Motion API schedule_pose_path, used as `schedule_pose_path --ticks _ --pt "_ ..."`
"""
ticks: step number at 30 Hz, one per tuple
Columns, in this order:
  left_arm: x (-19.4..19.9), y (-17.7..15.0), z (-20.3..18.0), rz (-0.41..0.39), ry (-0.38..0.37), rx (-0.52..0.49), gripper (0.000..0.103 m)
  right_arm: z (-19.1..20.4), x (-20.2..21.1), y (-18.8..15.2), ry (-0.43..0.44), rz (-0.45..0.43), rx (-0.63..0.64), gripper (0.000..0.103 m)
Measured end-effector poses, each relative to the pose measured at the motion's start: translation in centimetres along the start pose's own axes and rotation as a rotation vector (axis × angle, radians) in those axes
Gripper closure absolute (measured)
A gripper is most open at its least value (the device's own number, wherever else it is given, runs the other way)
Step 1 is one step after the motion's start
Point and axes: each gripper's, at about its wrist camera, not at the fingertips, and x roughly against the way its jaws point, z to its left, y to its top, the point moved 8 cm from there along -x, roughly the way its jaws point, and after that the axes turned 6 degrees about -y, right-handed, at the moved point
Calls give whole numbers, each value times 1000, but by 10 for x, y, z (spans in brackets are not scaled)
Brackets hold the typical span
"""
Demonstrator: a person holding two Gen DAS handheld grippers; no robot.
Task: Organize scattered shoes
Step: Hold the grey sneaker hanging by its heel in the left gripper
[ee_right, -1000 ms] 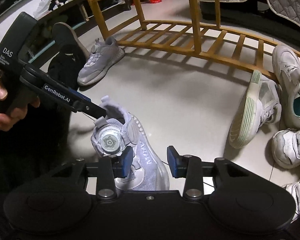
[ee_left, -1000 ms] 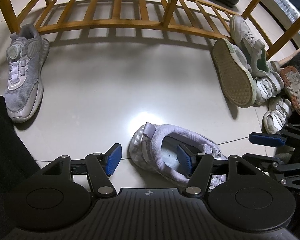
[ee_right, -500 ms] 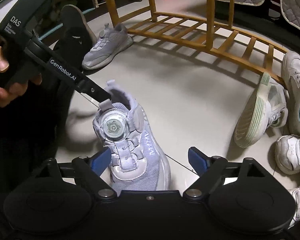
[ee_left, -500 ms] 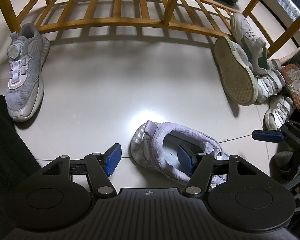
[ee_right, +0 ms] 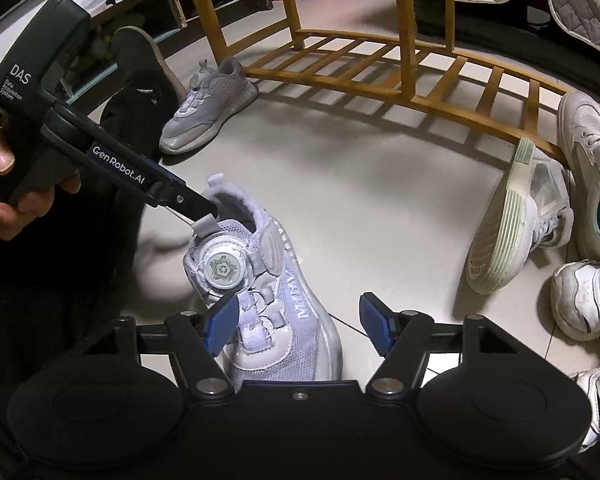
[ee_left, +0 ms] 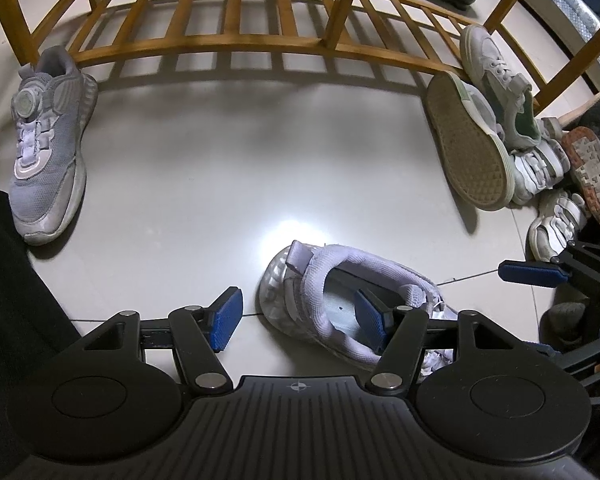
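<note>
A lilac dial-lace sneaker (ee_right: 268,280) stands on the floor tiles between both grippers. My left gripper (ee_left: 299,320) is open. Its right finger (ee_left: 370,320) is inside the shoe's mouth and its left pad (ee_left: 228,320) hangs clear of the heel (ee_left: 276,280). In the right wrist view that finger (ee_right: 188,200) dips in behind the tongue, with a hand on the handle. My right gripper (ee_right: 298,322) straddles the toe with its jaws closing. The left pad (ee_right: 220,320) is by the laces and the right pad (ee_right: 376,322) is off the shoe. The matching grey sneaker (ee_left: 48,148) lies by the wooden rack (ee_left: 236,44).
A pile of white and green shoes (ee_left: 472,140) leans against the rack's right end, beside a black shoe with an orange sole (ee_left: 592,176). In the right wrist view a black shoe (ee_right: 140,92) stands at the left. A person's dark clothing fills the lower left.
The right gripper's jaws sprang wide from a narrow stance at the shoe's laces, then came partly back in around the toe. The left gripper and the shoe stayed put.
</note>
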Motion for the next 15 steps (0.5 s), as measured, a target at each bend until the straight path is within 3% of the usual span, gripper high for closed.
schedule_pose_path --ticks 4,7,8,9,12,13,15 --pt "0 -2 -2 0 7 -15 40 -1 -1 0 -9 0 -3 23" --pt "2 -3 -4 -14 20 -28 40 0 0 0 -18 -8 10 21" --pt "3 -2 -5 -27 26 -37 44 -1 0 0 -18 -8 10 21" --pt "4 -2 -5 -36 28 -44 55 -1 0 0 -18 -8 10 21" --pt "6 -1 -7 -40 20 -60 69 -1 0 -1 -18 -7 11 21" --pt "6 -1 -8 -41 11 -60 80 -1 0 -1 -18 -7 11 21" --pt "6 -1 -8 -39 4 -57 82 -1 0 -1 -19 -7 11 21"
